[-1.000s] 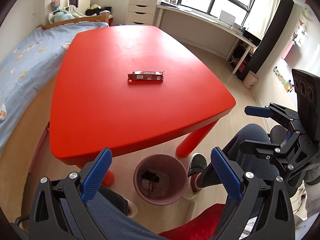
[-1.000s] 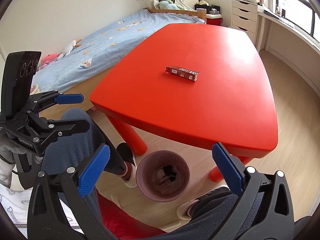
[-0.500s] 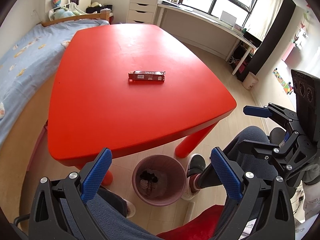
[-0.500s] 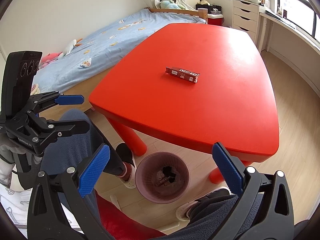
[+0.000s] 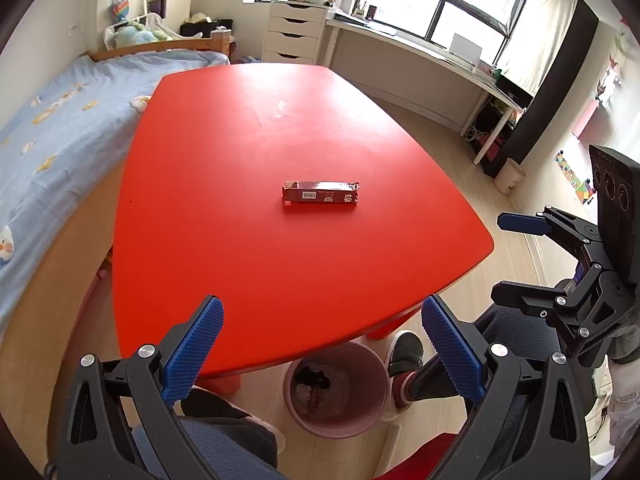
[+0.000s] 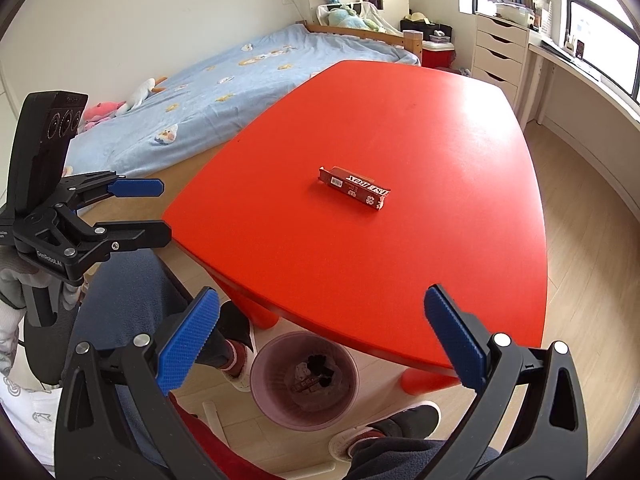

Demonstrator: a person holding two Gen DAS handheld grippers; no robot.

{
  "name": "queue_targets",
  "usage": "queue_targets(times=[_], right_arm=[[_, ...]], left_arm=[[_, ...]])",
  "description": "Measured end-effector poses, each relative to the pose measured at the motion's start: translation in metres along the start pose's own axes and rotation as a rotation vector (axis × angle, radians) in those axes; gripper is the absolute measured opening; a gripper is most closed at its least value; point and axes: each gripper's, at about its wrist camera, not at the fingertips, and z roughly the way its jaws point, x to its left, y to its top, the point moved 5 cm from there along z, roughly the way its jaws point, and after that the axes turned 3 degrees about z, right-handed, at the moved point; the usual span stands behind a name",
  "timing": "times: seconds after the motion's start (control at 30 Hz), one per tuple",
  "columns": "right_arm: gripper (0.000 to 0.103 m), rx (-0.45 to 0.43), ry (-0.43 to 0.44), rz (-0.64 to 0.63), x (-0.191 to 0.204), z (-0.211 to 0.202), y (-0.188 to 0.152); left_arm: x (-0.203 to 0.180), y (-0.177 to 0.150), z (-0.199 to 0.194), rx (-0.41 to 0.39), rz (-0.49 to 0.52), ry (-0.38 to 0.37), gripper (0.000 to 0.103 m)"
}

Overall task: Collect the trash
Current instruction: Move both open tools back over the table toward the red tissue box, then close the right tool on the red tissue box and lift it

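Observation:
A flat dark-red cardboard box [image 5: 321, 197] lies alone near the middle of the red table [image 5: 224, 160]; it also shows in the right wrist view [image 6: 354, 193]. A pink waste bin [image 5: 336, 388] with some trash inside stands on the floor under the table's near edge, also in the right wrist view [image 6: 305, 380]. My left gripper [image 5: 322, 350] is open and empty, held over the near table edge. My right gripper [image 6: 322, 340] is open and empty, also short of the box. Each gripper shows at the side of the other's view.
A bed with a blue cover [image 5: 44, 132] runs along the table's left side. A white drawer unit [image 5: 294, 32] and a long desk [image 5: 420, 60] stand under the windows. The person's legs and shoes [image 5: 404, 356] are beside the bin.
Both grippers have moved up and forward toward the table, so the box sits closer and the bin lower in view. The jaws stay open.

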Motion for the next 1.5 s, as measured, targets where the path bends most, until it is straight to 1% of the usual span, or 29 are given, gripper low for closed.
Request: queue_targets(times=[0.2, 0.43, 0.57, 0.73, 1.0, 1.1, 1.17, 1.33, 1.4, 1.43, 1.5], right_arm=[[0.100, 0.012, -0.010, -0.068, -0.012, 0.017, 0.029], [0.100, 0.063, -0.009, -0.164, -0.023, 0.046, 0.061], [0.100, 0.089, 0.006, -0.205, -0.028, 0.062, 0.076], [0.100, 0.135, 0.034, -0.269, -0.030, 0.083, 0.085], [0.099, 0.195, 0.065, -0.333, -0.036, 0.116, 0.091], [0.091, 0.221, 0.076, -0.360, -0.035, 0.128, 0.091], [0.088, 0.235, 0.084, -0.368, -0.035, 0.136, 0.090], [0.073, 0.276, 0.093, -0.386, -0.035, 0.152, 0.085], [0.071, 0.285, 0.096, -0.394, -0.035, 0.157, 0.084], [0.067, 0.287, 0.098, -0.398, -0.035, 0.159, 0.083], [0.064, 0.292, 0.100, -0.403, -0.035, 0.163, 0.082]], left_arm=[[0.013, 0.023, 0.014, 0.004, 0.027, 0.021, 0.095], [0.024, 0.052, 0.036, 0.040, 0.088, 0.035, 0.095], [0.034, 0.066, 0.048, 0.064, 0.088, 0.021, 0.095], [0.040, 0.078, 0.066, 0.112, 0.128, -0.013, 0.095], [0.048, 0.089, 0.095, 0.174, 0.225, -0.079, 0.095], [0.047, 0.093, 0.106, 0.201, 0.261, -0.103, 0.095], [0.046, 0.094, 0.111, 0.209, 0.283, -0.105, 0.095], [0.046, 0.094, 0.121, 0.232, 0.295, -0.112, 0.095], [0.046, 0.093, 0.123, 0.238, 0.303, -0.115, 0.095], [0.046, 0.092, 0.124, 0.240, 0.304, -0.121, 0.095], [0.046, 0.091, 0.126, 0.240, 0.306, -0.120, 0.095]])
